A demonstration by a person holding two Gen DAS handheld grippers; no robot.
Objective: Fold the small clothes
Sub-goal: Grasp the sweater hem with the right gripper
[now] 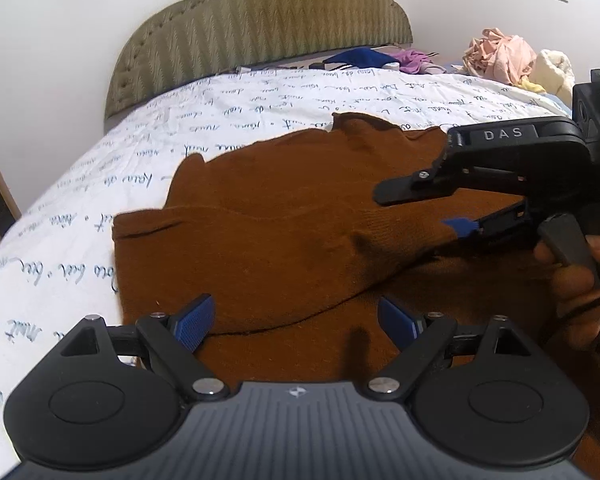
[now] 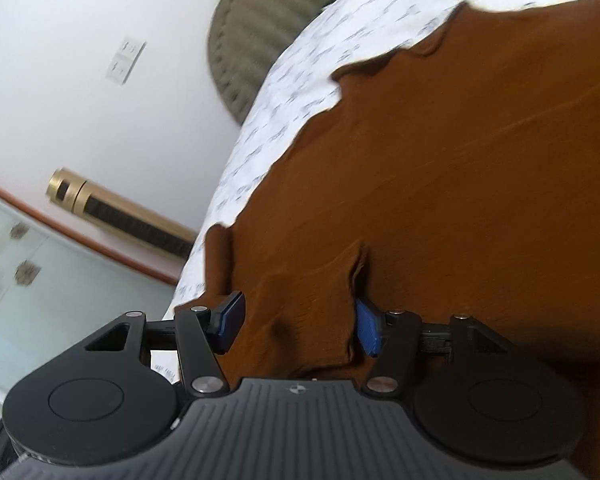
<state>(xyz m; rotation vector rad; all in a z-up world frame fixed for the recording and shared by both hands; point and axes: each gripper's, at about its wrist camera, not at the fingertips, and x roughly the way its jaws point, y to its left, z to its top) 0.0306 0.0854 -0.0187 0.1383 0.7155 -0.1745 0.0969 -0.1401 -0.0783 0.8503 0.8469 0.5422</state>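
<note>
**Two grippers on one brown garment, bed**

Two tools, both mine. The brown garment point(image 1: 268, 216) lies spread on the white bedsheet point(image 1: 100, 184) with handwriting print, part of it already folded over itself, with a fold edge running across close in front of my left gripper.

My left gripper point(image 1: 296, 320) hangs just above the near part of the cloth, jaws wide apart, nothing between them.

My right gripper point(image 2: 298, 326) comes in from the right side, tilted. Its jaws stand about half apart, with a bunched ridge of the brown cloth between them. From the right wrist view the right blue pad point(image 2: 367, 330) sits against the cloth; the left one is just beside it, and I cannot tell if it presses. In the left wrist view the same tool's point(image 1: 420, 208) lower finger lies under a raised edge of cloth, the upper finger above it with a gap.

My hand point(image 1: 572, 288) on the handle shows at the right edge.

Headboard point(image 1: 260, 28) behind, pile of other clothes point(image 1: 500, 60) at the far corner of the bed.
</note>
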